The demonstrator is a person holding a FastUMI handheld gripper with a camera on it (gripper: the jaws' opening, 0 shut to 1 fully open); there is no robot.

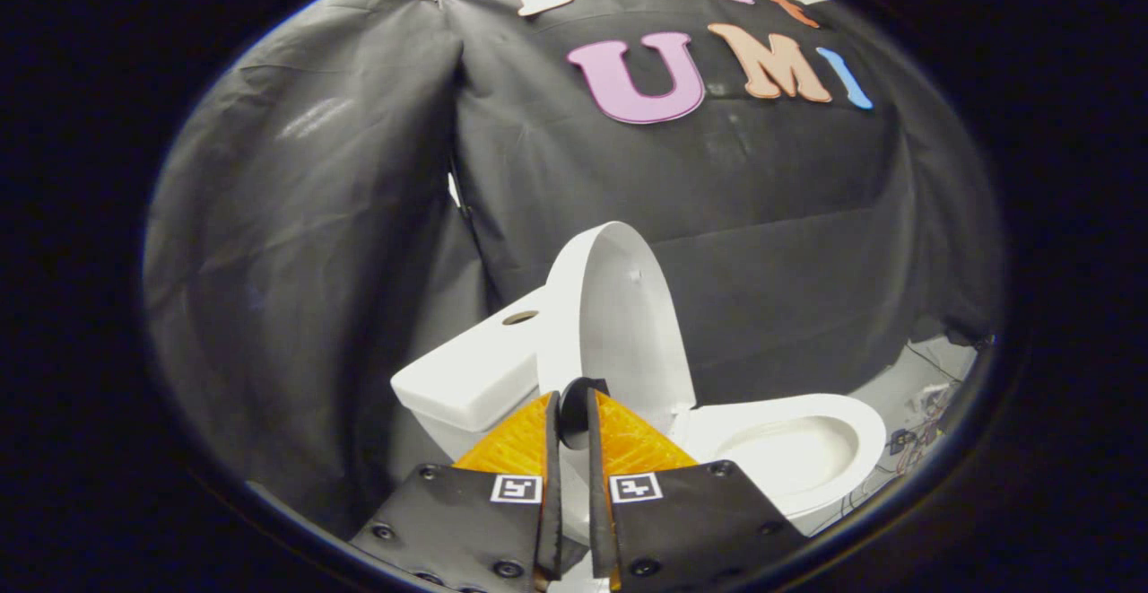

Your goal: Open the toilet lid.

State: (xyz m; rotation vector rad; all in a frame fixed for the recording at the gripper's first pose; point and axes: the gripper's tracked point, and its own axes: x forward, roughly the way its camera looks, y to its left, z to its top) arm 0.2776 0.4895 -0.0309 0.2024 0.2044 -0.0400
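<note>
1. On the far left we see the black cloth wall (296,243) of the booth; it hangs in soft folds and continues behind everything else.
2. Next comes the white toilet tank (466,378). It stands close to the cloth, and its top has a round hole (520,317) where a flush button would sit.
3. Just right of the tank is the toilet lid (619,315), the thing of the task. It is raised and stands nearly upright, leaning back toward the tank, and its pale inner side faces us.
4. In front of the lid, at the bottom, we see the gripper (574,409). Its two fingers (516,440) are drawn close together with only a narrow gap between them. A small dark piece sits at the tips, and the lower edge of the lid lies just behind it. We cannot tell if the fingers really press on the lid or only stand before it.
5. Each finger carries a small square marker (516,488) near its base, on a dark plate with screws.
6. To the right of the fingers lies the toilet bowl with its white seat (798,449) down; the oval opening is uncovered.
7. On the far right, beyond the bowl, some thin cables (924,431) lie on the pale floor (906,378), near the foot of the cloth.
</note>
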